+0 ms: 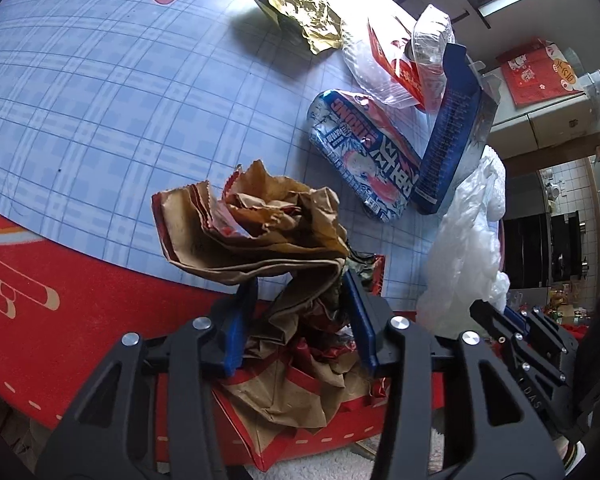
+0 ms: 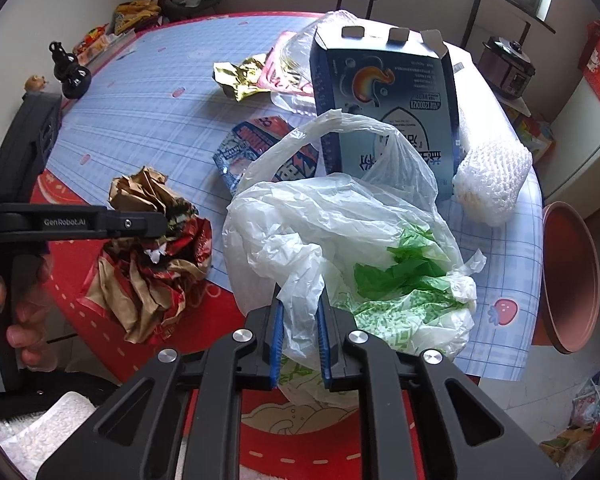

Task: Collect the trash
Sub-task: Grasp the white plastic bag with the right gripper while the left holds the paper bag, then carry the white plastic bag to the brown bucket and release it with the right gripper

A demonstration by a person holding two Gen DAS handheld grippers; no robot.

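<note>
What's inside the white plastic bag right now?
Through the white plastic bag, green crumpled paper and a green-printed wrapper show; anything deeper is hidden by the folds.

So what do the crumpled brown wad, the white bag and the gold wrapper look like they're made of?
Brown wad: matte kraft-type paper with red print, holding sharp creases. White bag: thin translucent plastic film, softly wrinkled, green showing through. Gold wrapper: probably metallised foil, mirror-like glints.

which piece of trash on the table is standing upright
The blue carton, standing on end behind the white plastic bag. The gold foil wrapper and blue snack packet lie flat.
</note>
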